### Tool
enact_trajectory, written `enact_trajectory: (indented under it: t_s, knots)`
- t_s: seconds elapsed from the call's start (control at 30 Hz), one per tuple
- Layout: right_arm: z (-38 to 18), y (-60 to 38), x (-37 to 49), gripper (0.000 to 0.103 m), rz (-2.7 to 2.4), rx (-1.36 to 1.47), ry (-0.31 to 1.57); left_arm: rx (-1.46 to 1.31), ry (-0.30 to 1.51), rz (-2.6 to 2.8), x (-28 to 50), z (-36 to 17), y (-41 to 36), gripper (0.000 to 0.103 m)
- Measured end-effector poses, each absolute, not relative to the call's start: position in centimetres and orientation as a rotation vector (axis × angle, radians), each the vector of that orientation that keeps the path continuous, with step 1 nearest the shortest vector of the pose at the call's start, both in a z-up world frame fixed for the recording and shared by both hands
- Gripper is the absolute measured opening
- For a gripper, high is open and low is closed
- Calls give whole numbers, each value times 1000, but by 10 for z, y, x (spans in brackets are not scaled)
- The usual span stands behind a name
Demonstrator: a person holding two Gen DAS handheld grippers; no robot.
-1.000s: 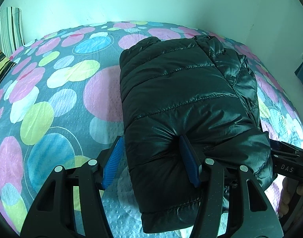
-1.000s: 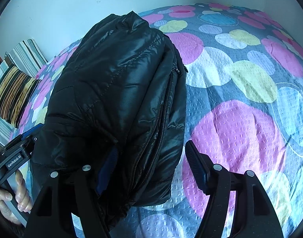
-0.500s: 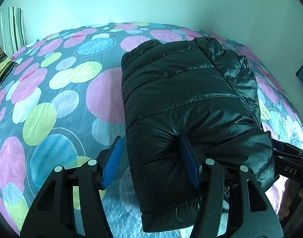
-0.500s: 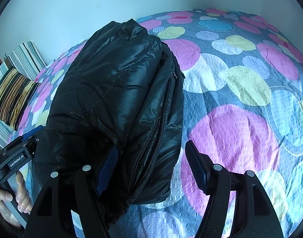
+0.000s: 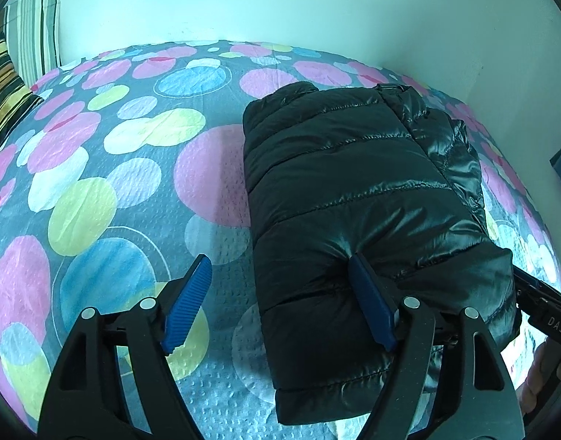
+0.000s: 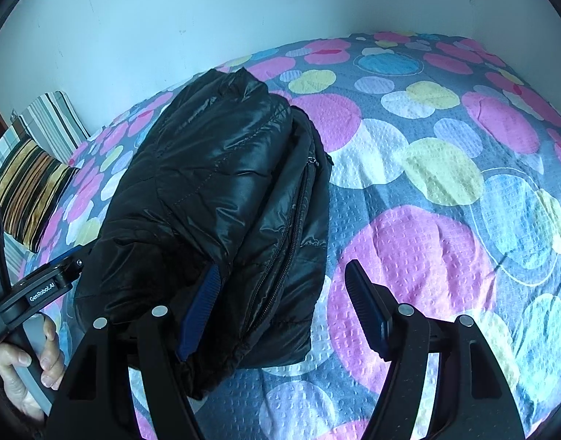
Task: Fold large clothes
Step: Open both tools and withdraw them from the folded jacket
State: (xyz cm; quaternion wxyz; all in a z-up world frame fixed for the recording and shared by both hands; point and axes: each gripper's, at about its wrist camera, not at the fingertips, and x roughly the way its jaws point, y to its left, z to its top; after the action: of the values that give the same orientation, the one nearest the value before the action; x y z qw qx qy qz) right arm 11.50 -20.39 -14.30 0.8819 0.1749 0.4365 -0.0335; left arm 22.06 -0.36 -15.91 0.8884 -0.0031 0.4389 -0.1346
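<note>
In the left wrist view, the black puffer jacket (image 5: pixel 357 198) lies folded into a thick bundle on the bed (image 5: pixel 108 190), whose cover is printed with pink, blue and yellow circles. The left gripper (image 5: pixel 280 293) stands wide apart; its right finger presses into the near edge of the jacket while the other finger hangs over the bare cover, gripping nothing. A striped pillow (image 5: pixel 9 88) sits at the far left by the wall. In the right wrist view, the right gripper (image 6: pixel 284 300) is also spread wide, one finger tucked against the jacket's (image 6: pixel 222 198) zippered side fold, the other over a pink circle, closed on nothing. The left hand (image 6: pixel 27 363) holds its handle at lower left.
</note>
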Motion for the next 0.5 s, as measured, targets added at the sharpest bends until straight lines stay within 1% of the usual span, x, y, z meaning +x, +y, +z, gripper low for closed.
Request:
enact_trajectory:
  t_s: [0.23,0.3,0.43,0.5]
  knots:
    - [-131,-224,98,69,-197,334,870,14,870,-246,206,-145,2,78]
    - [-124,-224,94,69,-199,337,854,28,847,-239,198,-136,2,82]
    - [-101,-210,84,69,-203,280,800,52,772,-227,175,-114,0,86]
    - [-88,-201,79,69,-199,249,765,56,742,-218,165,-104,0,90]
